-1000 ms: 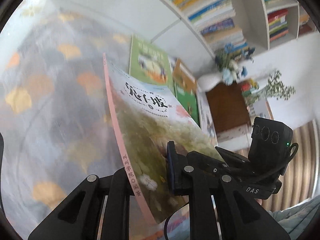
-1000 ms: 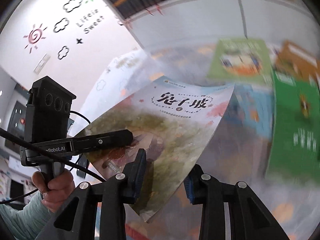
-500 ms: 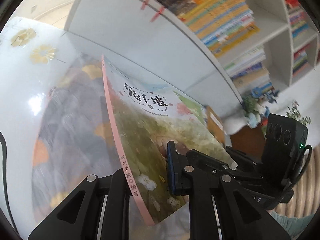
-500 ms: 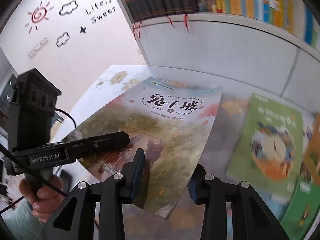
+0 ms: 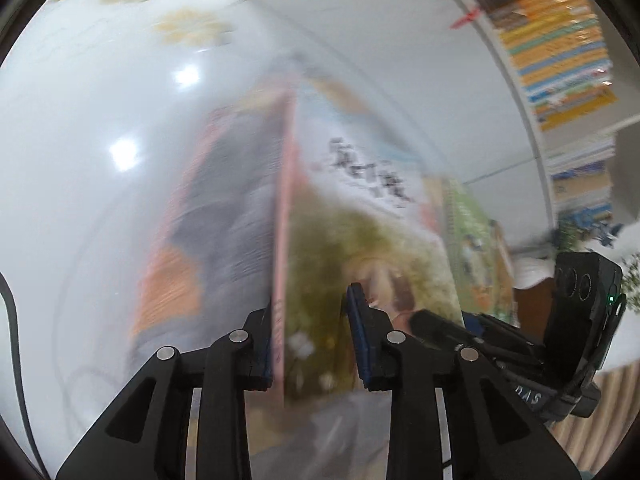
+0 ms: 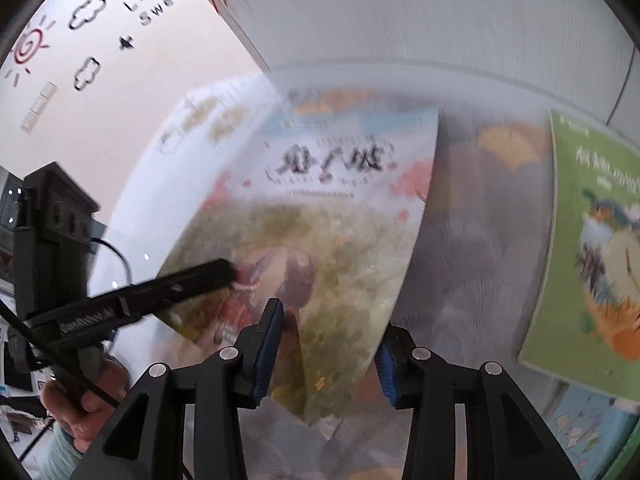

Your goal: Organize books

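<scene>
- The left tongs point(image 5: 310, 336), black with blue pads, point steeply down at the counter; their jaws are opening, and the pink spine edge of a thin paperback picture book with a meadow-green cover and black Chinese title point(image 5: 360, 248) lies between them, against the left-hand pad, while the other pad stands clear of the cover.
- The right tongs point(image 6: 326, 354), the same black build with blue pads, are also opening; the lower corner of the same book point(image 6: 328, 240) lies between their pads, and a gap shows at the right pad. Whether the left pad touches the cover I cannot tell through the blur.
- In the right wrist view, a person's hand point(image 6: 82, 404) with a pale green sleeve grips the handle of the left tongs, one black finger of which reaches across the book's cover.
- The book lies tilted low over the glossy counter with a grey and orange leaf pattern point(image 6: 472, 240), toward its left end.
- Just right of it on the counter lies a green-covered picture book showing a bird point(image 6: 592, 240), flat, with a pale blue book point(image 6: 588, 432) below it.
- Behind the counter stands a white bookshelf unit point(image 5: 400, 60), with rows of colourful stacked books point(image 5: 560, 60) in its compartments.
- On the far wall are a red sun, cloud outlines and lettering as wall decals point(image 6: 92, 12).
</scene>
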`<control>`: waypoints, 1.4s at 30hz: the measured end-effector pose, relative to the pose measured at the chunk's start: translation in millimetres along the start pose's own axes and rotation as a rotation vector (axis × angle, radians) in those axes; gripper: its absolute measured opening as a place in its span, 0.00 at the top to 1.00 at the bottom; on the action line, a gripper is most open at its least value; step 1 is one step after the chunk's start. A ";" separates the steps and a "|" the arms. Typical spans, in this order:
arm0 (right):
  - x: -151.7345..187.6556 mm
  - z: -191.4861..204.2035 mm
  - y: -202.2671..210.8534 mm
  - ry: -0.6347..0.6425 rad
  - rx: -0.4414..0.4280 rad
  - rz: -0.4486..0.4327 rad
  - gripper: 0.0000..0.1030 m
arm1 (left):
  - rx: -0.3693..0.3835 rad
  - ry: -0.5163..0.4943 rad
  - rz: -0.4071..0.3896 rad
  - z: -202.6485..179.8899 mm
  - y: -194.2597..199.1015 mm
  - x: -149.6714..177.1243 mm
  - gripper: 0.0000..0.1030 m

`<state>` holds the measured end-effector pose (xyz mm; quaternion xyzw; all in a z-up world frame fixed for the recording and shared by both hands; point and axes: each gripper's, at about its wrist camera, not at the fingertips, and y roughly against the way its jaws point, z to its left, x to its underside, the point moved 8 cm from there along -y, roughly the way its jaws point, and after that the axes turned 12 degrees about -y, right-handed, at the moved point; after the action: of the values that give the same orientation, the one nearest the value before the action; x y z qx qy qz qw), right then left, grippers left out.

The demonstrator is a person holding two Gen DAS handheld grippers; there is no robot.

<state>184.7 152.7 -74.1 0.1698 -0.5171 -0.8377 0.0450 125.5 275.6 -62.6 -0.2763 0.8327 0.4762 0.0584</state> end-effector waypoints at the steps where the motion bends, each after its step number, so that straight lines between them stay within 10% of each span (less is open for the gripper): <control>1: 3.8 -4.5 -4.1 -0.007 0.015 0.015 0.61 | 0.003 0.008 -0.010 3.2 3.4 1.9 0.75; 12: 42.9 -50.1 49.5 -0.082 -0.016 -0.021 0.59 | -0.280 -0.172 -0.084 -25.3 45.2 -4.8 0.74; 21: 11.3 -186.3 134.8 -0.368 0.070 -0.242 0.49 | 0.088 -0.315 0.116 -164.8 -63.4 -16.5 0.64; 32: -32.5 -271.2 131.8 -0.549 0.077 -0.278 0.64 | 0.103 -0.296 0.263 -192.0 -140.5 -25.8 0.65; 42: -50.3 -243.4 100.9 -0.437 0.139 -0.153 0.55 | 0.173 -0.227 0.283 -172.9 -125.5 -24.7 0.63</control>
<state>302.3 -88.4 -72.4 0.0259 -0.5567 -0.8179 -0.1433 239.7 93.4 -55.9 -0.0950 0.8890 0.4347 0.1081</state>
